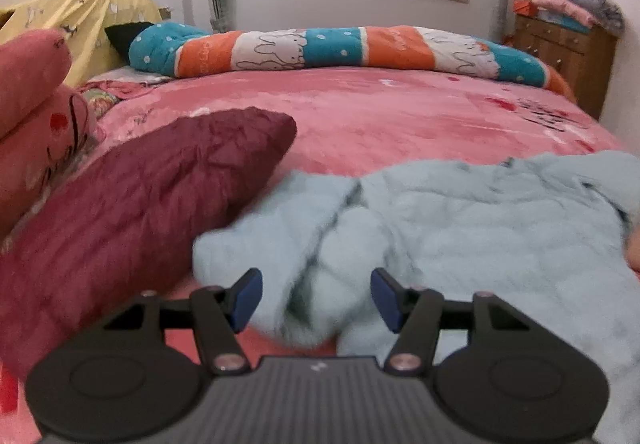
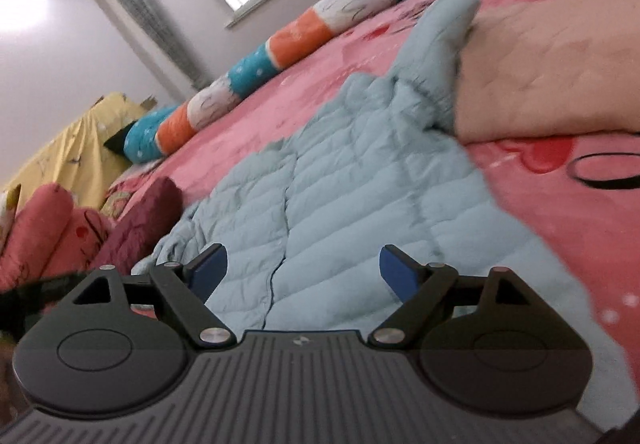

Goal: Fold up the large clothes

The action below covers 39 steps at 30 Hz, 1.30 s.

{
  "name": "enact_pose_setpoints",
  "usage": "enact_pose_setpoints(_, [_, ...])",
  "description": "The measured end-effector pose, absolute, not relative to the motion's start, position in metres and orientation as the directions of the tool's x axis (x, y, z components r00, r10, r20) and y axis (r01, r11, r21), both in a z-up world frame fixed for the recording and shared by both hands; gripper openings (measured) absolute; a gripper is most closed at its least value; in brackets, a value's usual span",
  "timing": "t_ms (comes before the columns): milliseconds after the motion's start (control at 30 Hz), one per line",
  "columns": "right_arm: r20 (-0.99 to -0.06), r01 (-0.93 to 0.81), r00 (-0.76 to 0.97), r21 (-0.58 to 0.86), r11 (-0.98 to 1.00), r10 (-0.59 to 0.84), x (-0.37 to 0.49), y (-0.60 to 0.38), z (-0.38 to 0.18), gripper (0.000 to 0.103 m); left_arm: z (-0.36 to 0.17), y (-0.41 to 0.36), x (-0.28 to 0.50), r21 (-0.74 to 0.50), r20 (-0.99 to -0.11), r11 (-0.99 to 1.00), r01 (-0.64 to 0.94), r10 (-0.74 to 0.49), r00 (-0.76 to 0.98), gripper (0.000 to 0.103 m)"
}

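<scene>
A light blue quilted puffer jacket [image 1: 480,228] lies spread on the pink bed [image 1: 380,116]. In the left wrist view my left gripper [image 1: 316,298] is open, its blue pads on either side of a bunched sleeve end of the jacket, not closed on it. In the right wrist view the jacket [image 2: 360,172] lies front up with its zipper line running away from me. My right gripper [image 2: 304,270] is open just above the jacket's lower hem, holding nothing.
A dark red pillow [image 1: 140,212] lies left of the jacket. A striped orange, teal and white rolled quilt [image 1: 340,48] lies along the far bed edge. A peach folded blanket [image 2: 552,68] sits by the jacket's far sleeve. A wooden dresser [image 1: 568,52] stands at the right wall.
</scene>
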State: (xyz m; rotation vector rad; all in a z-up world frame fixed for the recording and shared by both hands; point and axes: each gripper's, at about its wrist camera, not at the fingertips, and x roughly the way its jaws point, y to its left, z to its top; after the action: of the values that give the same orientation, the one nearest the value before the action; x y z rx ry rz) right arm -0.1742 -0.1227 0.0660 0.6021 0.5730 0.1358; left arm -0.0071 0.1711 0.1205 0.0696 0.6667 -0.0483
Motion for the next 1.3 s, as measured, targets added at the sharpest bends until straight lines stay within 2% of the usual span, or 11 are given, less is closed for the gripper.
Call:
enact_pose_setpoints(500, [-0.493,-0.004,0.792,0.585,0.811,0.360,-0.129,-0.098,0.057,0.103,0.065,0.136,0.138,0.130,-0.736,0.990,0.054,0.060,0.675,0.058])
enact_pose_setpoints(667, [-0.492,-0.019,0.779,0.602,0.798,0.389,-0.122,-0.093,0.056,0.103,0.048,0.133,0.164,0.179,-0.761,0.982,0.053,0.104,0.640,0.054])
enact_pose_setpoints(900, [-0.489,-0.017,0.772,0.623,0.782,0.406,-0.124,-0.094,0.054,0.103,0.035,0.132,0.182,0.215,-0.758,0.977,0.011,0.160,0.632,0.054])
enact_pose_setpoints(1000, [-0.494,-0.012,0.768,0.626,0.780,0.408,-0.124,-0.093,0.053,0.103,0.035,0.131,0.182,0.218,-0.751,0.976,0.002,0.167,0.639,0.043])
enact_pose_setpoints(1067, [-0.499,-0.008,0.766,0.624,0.781,0.407,-0.124,-0.091,0.053,0.103,0.038,0.129,0.180,0.223,-0.739,0.975,-0.001,0.170,0.652,0.027])
enact_pose_setpoints(1167, [-0.503,-0.006,0.763,0.624,0.781,0.407,-0.124,-0.089,0.054,0.103,0.045,0.127,0.174,0.234,-0.717,0.972,0.002,0.171,0.675,0.011])
enact_pose_setpoints(1300, [-0.505,-0.006,0.761,0.622,0.783,0.407,-0.124,-0.087,0.055,0.103,0.069,0.138,0.165,0.171,-0.696,0.985,0.004,0.118,0.709,0.005])
